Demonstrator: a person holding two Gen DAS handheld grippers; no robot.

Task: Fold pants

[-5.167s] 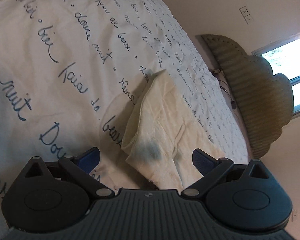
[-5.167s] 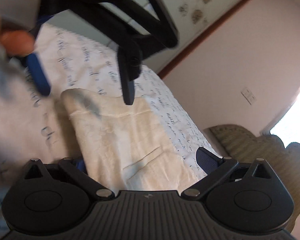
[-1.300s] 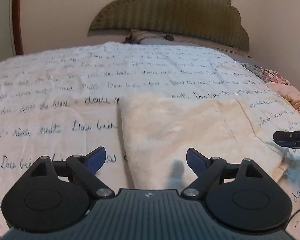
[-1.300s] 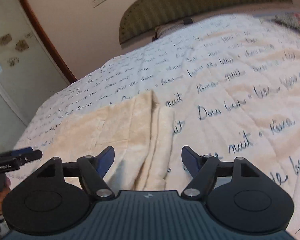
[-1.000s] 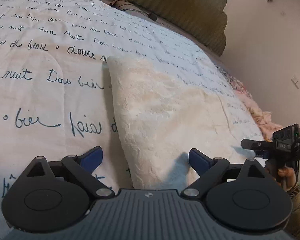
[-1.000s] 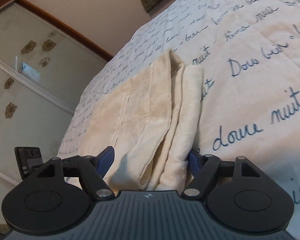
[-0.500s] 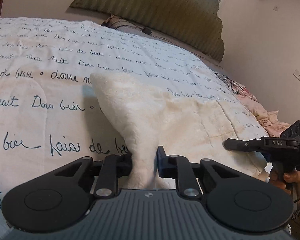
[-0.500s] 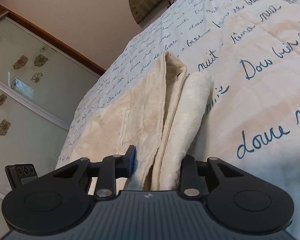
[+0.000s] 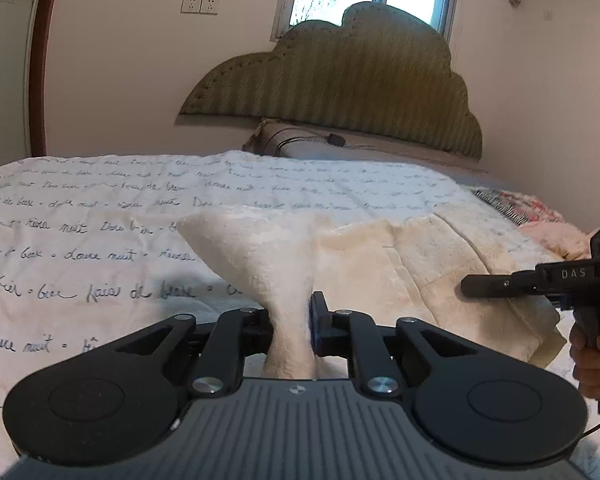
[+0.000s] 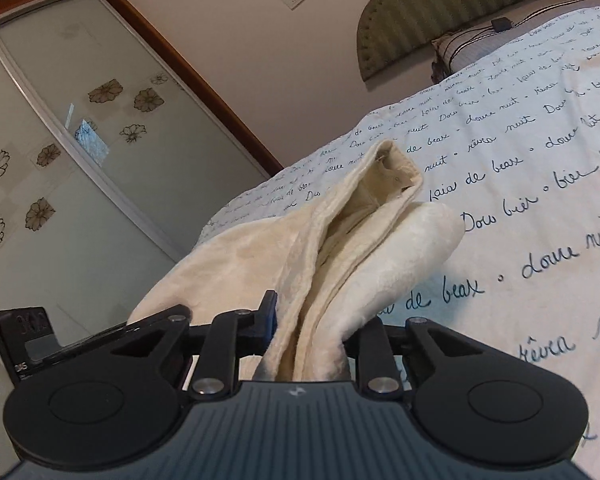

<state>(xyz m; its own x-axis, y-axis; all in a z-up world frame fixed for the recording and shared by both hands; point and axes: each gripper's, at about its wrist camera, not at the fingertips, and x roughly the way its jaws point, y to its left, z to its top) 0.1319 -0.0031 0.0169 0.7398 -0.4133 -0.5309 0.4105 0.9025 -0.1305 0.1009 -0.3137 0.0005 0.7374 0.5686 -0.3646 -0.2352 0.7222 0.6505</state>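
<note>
Jaws of my left gripper (image 9: 291,322) and right gripper (image 10: 312,330) each pinch the near edge of the cream pants (image 9: 400,256) lying on the bedspread (image 9: 100,208), so next I carry it toward the headboard (image 9: 340,92), folding.
</note>
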